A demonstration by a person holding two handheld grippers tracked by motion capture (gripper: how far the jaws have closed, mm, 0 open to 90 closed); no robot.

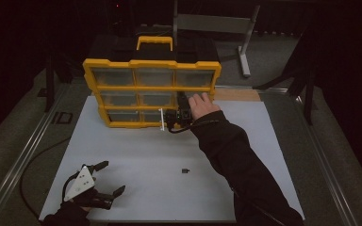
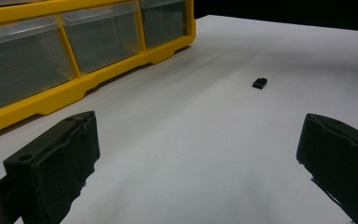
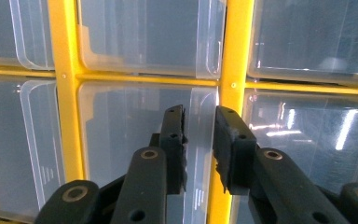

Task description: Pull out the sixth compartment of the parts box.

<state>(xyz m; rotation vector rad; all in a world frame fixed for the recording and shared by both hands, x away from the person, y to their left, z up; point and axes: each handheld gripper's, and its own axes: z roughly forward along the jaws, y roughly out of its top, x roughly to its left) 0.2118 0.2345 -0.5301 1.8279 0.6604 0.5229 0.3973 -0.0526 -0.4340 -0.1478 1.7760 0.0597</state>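
While the right hand-held gripper (image 3: 199,135) straddles the clear plastic drawer's edge tab (image 3: 201,140) in the yellow organizer cabinet (image 1: 151,89), jaws narrow, unclamped, drawer not yet pulled; left hand-held gripper (image 1: 108,179) idles spread over the desk (image 1: 169,155).

White table (image 1: 136,155) with yellow organizer (image 1: 151,92), small black part (image 1: 185,171).
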